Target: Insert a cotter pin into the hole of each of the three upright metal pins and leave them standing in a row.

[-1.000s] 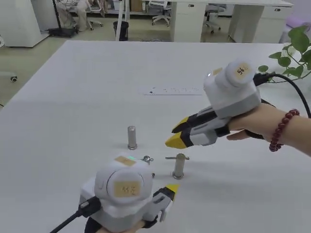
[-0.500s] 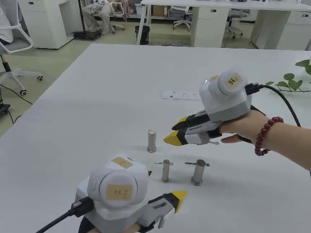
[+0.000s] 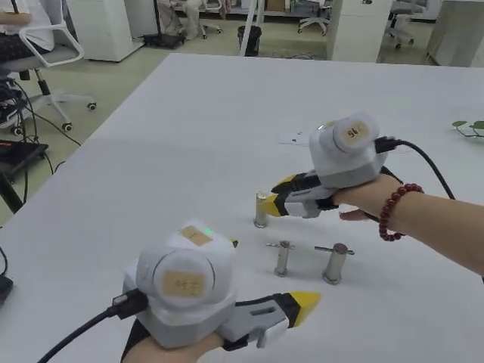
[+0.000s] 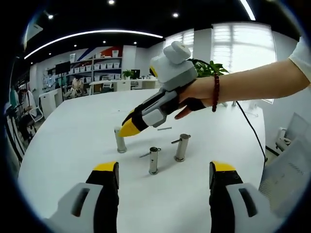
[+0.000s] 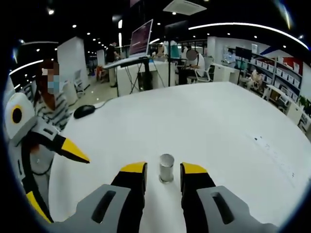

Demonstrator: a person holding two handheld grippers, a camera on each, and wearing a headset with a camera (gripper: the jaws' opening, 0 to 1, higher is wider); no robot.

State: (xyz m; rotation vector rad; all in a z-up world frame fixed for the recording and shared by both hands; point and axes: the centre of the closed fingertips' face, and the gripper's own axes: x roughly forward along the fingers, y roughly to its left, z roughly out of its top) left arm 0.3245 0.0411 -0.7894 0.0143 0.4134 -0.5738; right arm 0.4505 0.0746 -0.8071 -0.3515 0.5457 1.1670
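- Right gripper view: the right hand-held gripper (image 5: 163, 170) has its yellow-tipped jaws parted a little. The bare metal pin (image 5: 166, 168) stands upright in the gap between the tips, with a strip of white showing on each side of it, so no contact is visible.
- Head view: three pins stand in a row on the white worktop (image 3: 189, 136), running from far left to near right. The bare metal pin is the far-left one.
- The right hand-held gripper reaches that pin's top from the right, held by a hand (image 3: 363, 200) with a red bead bracelet (image 3: 389, 213) on the wrist.
- The middle pin (image 3: 282, 259) stands upright with a cotter pin (image 3: 274, 245) pushed crosswise through the hole near its top.
- The right-hand pin (image 3: 335, 263) is thicker and also upright. A second cotter pin (image 3: 324, 249) sticks out to the left of its head.
- Left gripper view: the left hand-held gripper (image 4: 163, 177) has its jaws spread wide with nothing between them. It hangs over the near side of the worktop, well apart from the row, with the middle pin ahead of the gap.
- In the same view a thin grey sliver (image 4: 164, 128) lies flat on the worktop beyond the pins, below the right hand. It is too small to identify.
- Farther off in the head view, a white power strip (image 3: 291, 138) lies on the worktop, plant leaves (image 3: 469, 125) show at the right edge, and an office chair (image 3: 45, 53) stands on the floor to the far left.
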